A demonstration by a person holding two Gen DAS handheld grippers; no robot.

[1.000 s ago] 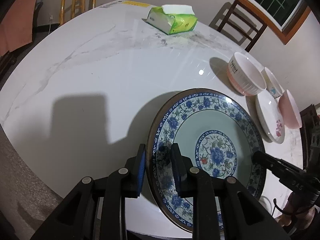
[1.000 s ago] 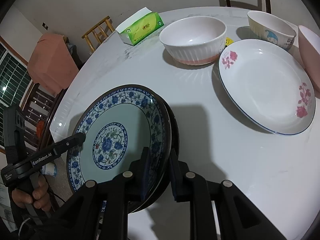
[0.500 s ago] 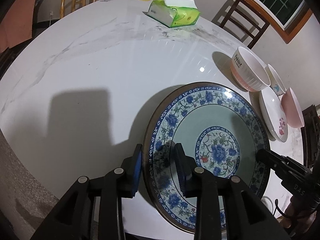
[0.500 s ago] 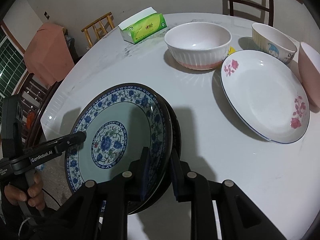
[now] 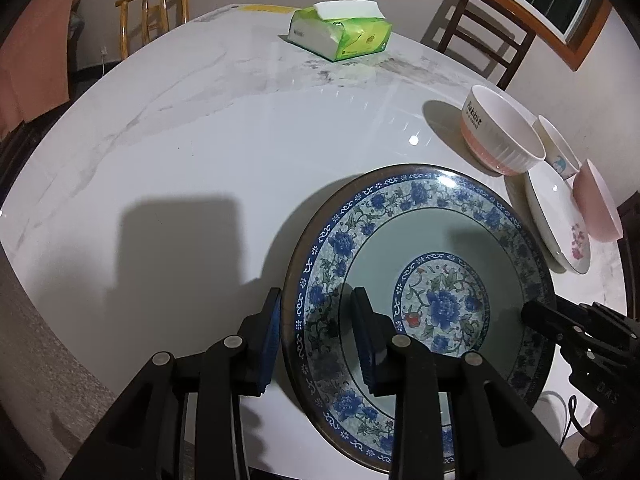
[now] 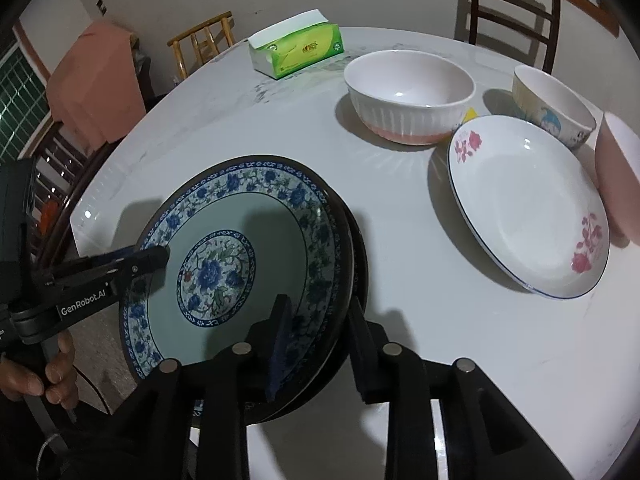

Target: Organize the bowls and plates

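White marble-patterned round worktop [image 5: 200,140] fills both views, with wooden chairs and a pale wall behind it. Near its close edge sits a large plate with a blue floral rim and a pale green centre [image 5: 436,276], resting on a second dark-rimmed plate [image 6: 358,256] whose edge shows beneath it in the right wrist view. The left gripper [image 5: 316,332] straddles the left rim of the blue plate, one of its fingers [image 5: 272,332] outside the rim and the other over the plate's face; its fingers have just been opening and stand a little apart from the rim rather than pressing on it. The right gripper [image 6: 320,344] straddles the opposite rim of the stacked plates in the same way, its fingers also just opened, with visible gaps on both sides. A person's hand [image 6: 52,368] holds the left gripper's handle. Farther back on the right stand a white ribbed bowl with a pink base [image 6: 408,96], a white plate with pink flowers [image 6: 524,204], a small cartoon-printed bowl [image 6: 552,108] and a pink bowl [image 6: 620,176]. A green tissue pack [image 5: 340,36] lies at the far side
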